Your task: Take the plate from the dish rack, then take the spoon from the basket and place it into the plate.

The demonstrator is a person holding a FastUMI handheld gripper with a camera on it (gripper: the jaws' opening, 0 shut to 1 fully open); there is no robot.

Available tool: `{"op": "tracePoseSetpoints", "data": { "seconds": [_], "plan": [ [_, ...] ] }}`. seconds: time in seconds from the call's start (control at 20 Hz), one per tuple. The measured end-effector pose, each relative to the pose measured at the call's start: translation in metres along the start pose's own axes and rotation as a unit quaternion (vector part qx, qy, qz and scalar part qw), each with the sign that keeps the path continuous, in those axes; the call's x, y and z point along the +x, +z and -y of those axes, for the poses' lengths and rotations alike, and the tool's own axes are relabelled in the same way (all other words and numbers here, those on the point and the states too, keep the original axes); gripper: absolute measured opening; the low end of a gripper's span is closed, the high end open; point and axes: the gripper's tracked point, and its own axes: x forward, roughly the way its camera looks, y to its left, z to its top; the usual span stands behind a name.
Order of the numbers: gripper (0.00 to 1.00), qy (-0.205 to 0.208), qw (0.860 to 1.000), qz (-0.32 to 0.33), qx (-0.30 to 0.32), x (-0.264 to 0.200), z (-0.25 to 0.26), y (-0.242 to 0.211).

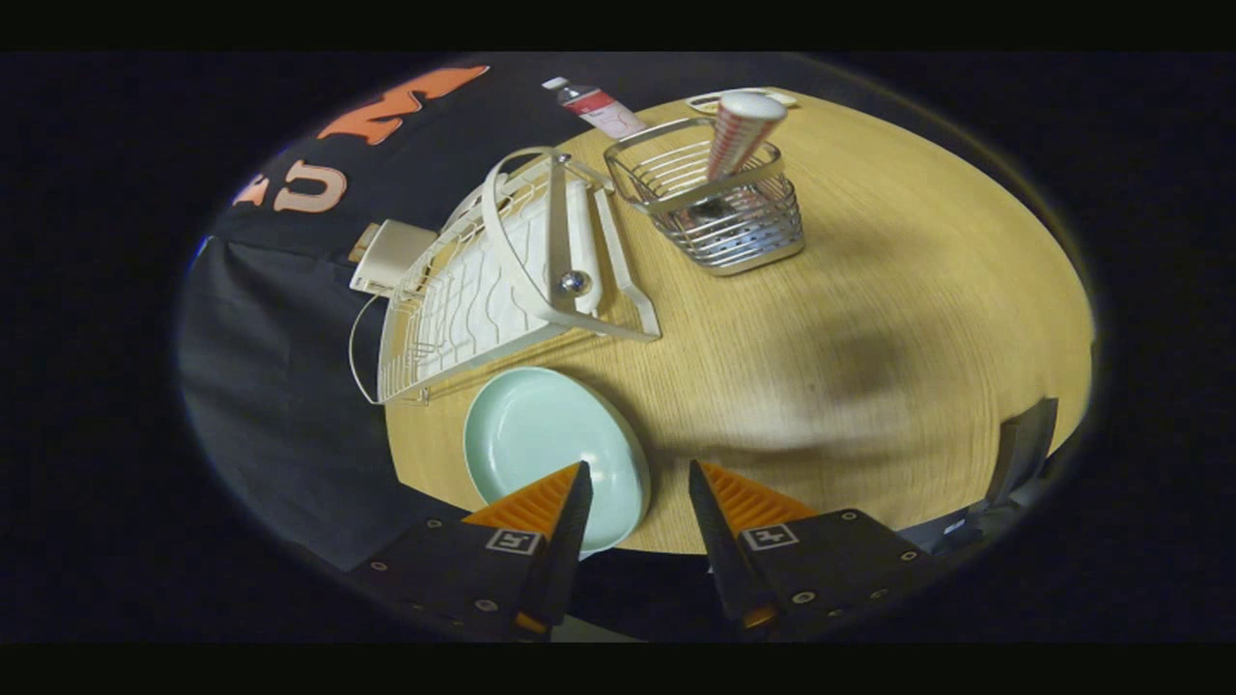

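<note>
The round wooden table (pixel 869 319) carries everything here, and its near rim is where I would expect trouble. Along its far left side the cream dish rack (pixel 483 280) sits with no plate in it, one end reaching out past the table's rim over the dark cloth. The pale green plate (pixel 541 439) lies flat on the wood just in front of the rack, close to the near edge and just ahead of the gripper (pixel 632 478). It looks to me as though the plate step is done and the spoon is what remains.

Further back, well apart from the plate, stands the wire basket (pixel 734 208), with the patterned spoon (pixel 739 130) upright in it, the broad end up and leaning on the basket's rim. A tube (pixel 597 104) lies beyond it near the table's far edge.

The gripper's fingers stand well apart and have hold of nothing; one finger overlaps the plate's near rim in the gripper view, though I cannot tell whether it touches.

Risks, as I judge them: the basket is light wire, so a slanted pull on the spoon could drag or tip it. The spoon's broad top may be smooth and could slip or swing between the fingers. A nudge on the way back could push the plate off the near rim, and a spoon dropped from high may bounce out of it
</note>
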Motion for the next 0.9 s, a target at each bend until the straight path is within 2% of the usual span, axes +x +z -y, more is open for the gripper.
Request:
{"op": "tracePoseSetpoints", "data": {
  "seconds": [0.15,0.25,0.45,0.65,0.8,0.9],
  "plan": [
    [0.73,-0.015,0.997,0.067,-0.03,-0.01,0.006,0.026],
    [0.78,-0.026,0.993,0.099,-0.054,-0.017,0.014,0.041],
    [0.8,-0.054,0.981,0.165,-0.088,-0.031,0.024,0.07],
    [0.8,-0.122,0.951,0.254,-0.127,-0.051,0.042,0.107],
    [0.8,-0.14,0.925,0.315,-0.163,-0.067,0.038,0.132],
    [0.8,-0.142,0.914,0.335,-0.177,-0.066,0.03,0.139]
  ]
}}
